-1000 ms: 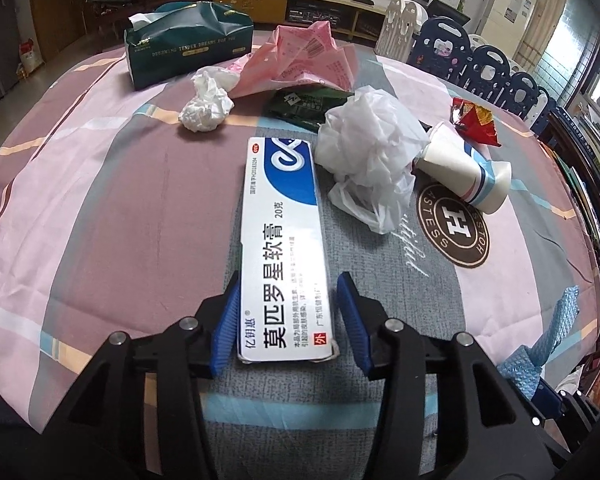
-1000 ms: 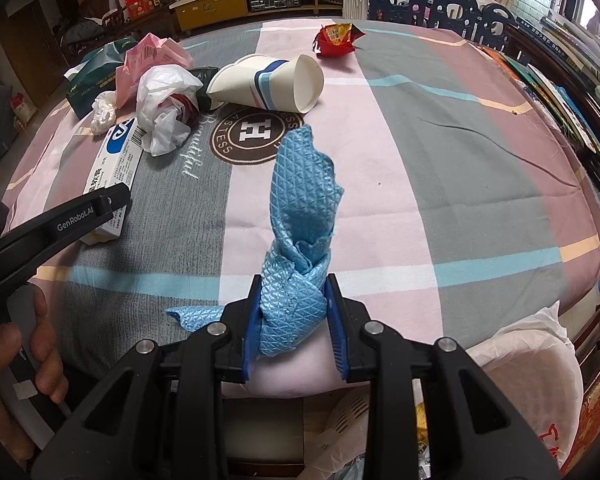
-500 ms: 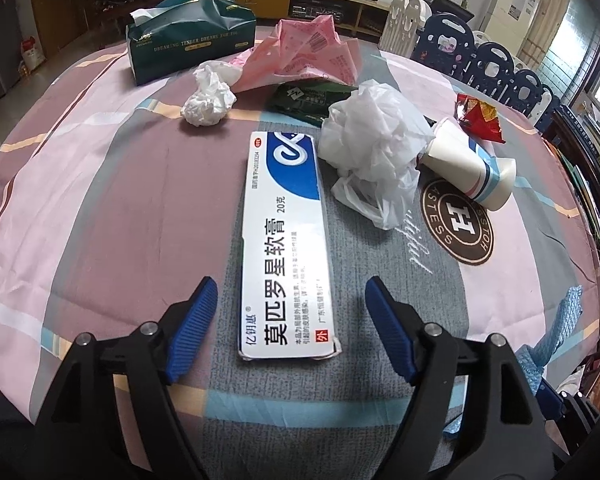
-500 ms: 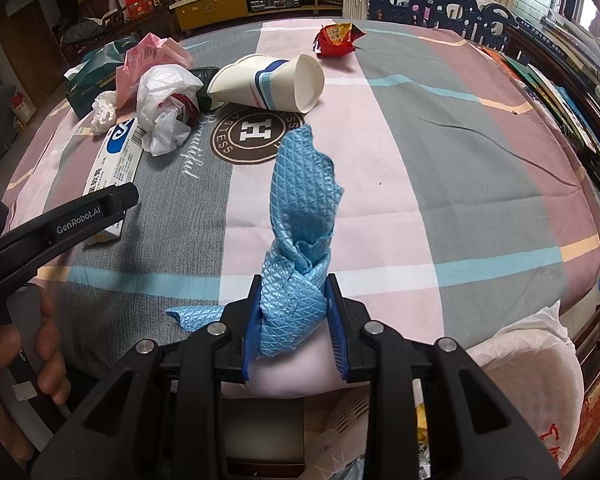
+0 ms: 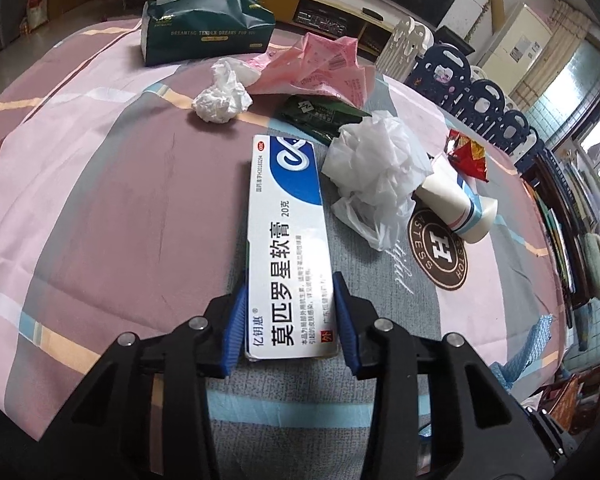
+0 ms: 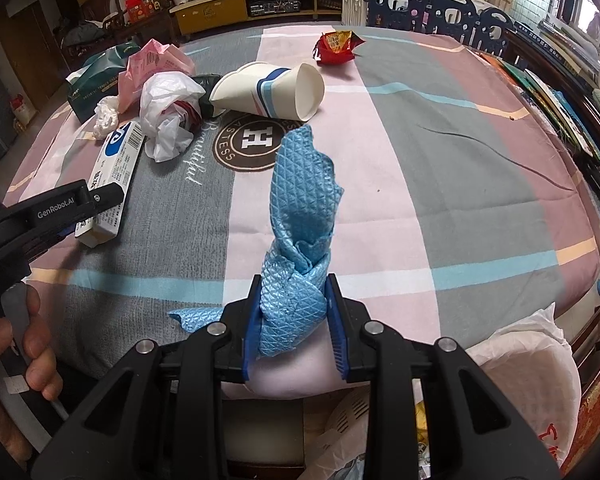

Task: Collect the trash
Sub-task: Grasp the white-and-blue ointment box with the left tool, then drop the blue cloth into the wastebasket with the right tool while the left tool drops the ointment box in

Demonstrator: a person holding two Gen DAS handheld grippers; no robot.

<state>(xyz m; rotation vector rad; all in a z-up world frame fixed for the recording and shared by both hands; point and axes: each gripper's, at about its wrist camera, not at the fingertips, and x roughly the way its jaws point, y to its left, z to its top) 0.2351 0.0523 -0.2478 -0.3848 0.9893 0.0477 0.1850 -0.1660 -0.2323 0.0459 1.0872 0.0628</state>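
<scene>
Blue-padded fingers (image 5: 236, 320) of the left gripper (image 5: 289, 322) are closing on the near end of a long white-and-blue cardboard ointment box (image 5: 286, 240), the pads against its two long sides while it lies flat on the worktop (image 5: 100, 208), a table under a pink, grey and mauve striped cloth. The right gripper (image 6: 294, 320) is clamped on a twisted light-blue textured cleaning cloth (image 6: 304, 216), held at the near worktop edge above a white plastic bag (image 6: 528, 352). To the left of the box the cloth is bare out to the rim; on its right, just beside its far half, sits a crumpled white plastic bag (image 5: 374, 172), and beyond that a tipped white paper cup with blue bands (image 5: 456, 204) and a red snack wrapper (image 5: 468, 154). Past the box's far end lie a dark green foil packet (image 5: 320, 114), a crumpled white tissue (image 5: 222, 98), a pink plastic wrapper (image 5: 320, 68) and a dark green tissue pack (image 5: 204, 26).
</scene>
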